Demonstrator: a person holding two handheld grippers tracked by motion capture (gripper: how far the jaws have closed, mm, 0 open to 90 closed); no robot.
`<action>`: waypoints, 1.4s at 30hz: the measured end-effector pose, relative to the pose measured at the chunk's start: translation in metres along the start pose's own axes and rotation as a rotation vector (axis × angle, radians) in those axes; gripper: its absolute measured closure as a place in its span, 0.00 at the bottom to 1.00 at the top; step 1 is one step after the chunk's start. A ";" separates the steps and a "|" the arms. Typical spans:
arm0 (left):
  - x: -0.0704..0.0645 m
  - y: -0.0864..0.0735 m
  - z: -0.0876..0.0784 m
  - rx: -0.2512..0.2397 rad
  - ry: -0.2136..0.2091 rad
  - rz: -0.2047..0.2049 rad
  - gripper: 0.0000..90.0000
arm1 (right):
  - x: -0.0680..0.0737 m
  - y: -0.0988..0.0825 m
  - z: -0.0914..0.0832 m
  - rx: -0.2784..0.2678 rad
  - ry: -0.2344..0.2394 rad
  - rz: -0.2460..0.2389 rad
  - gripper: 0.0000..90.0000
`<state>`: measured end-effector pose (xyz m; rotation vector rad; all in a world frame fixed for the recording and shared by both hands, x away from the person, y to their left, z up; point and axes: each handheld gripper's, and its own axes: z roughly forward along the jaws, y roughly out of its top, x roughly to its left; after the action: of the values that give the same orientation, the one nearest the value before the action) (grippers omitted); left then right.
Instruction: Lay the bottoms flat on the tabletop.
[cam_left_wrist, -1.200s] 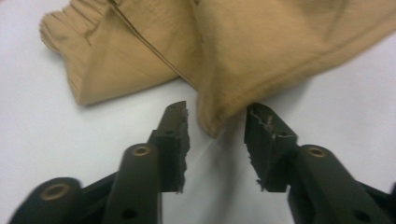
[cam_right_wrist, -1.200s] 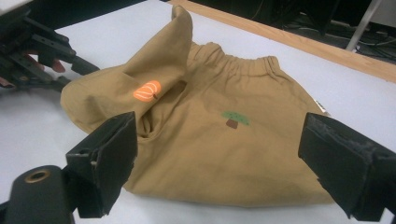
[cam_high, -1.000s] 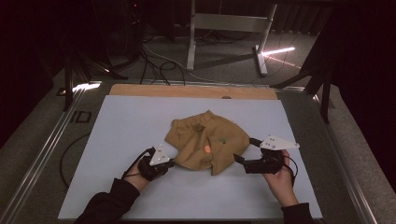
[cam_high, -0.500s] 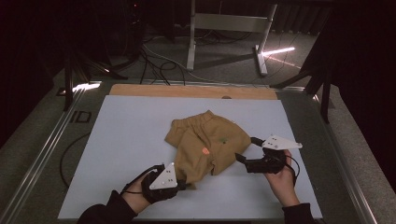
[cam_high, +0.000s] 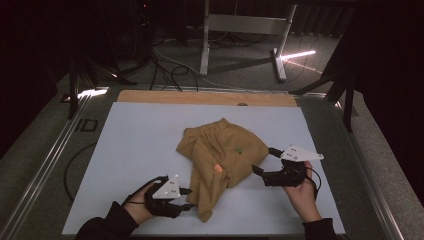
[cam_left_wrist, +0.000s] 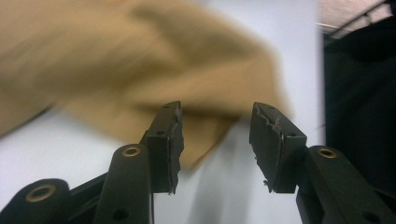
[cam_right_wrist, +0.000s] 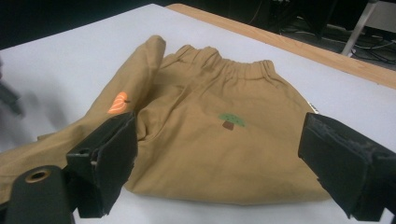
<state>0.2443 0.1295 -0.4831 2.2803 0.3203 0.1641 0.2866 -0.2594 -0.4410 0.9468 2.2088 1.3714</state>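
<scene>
2 hand-held grippers flanking shorts (cam_high: 220, 160): left (cam_high: 189, 198) just opened, empty, beside leg end; right (cam_high: 256, 170) wide, at hem.

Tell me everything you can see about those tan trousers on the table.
The tan trousers look like small soft cotton ones, with a gathered elastic waistband, a little green tree print and an orange patch. They lie rumpled and partly folded near the middle of the white table, one leg stretched toward the person. No jaws press on them.
</scene>
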 end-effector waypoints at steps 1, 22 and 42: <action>0.003 -0.005 0.000 0.003 0.015 -0.012 0.61 | 0.000 0.000 0.000 0.001 0.001 0.002 0.13; 0.014 -0.009 0.036 0.061 -0.040 0.050 1.00 | 0.000 -0.001 0.003 0.012 0.007 0.001 0.13; -0.022 -0.031 -0.063 -0.015 0.011 0.016 1.00 | 0.002 0.000 -0.001 0.010 -0.002 -0.001 0.13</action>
<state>0.2034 0.1878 -0.4646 2.2681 0.3052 0.1870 0.2842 -0.2587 -0.4399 0.9502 2.2163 1.3597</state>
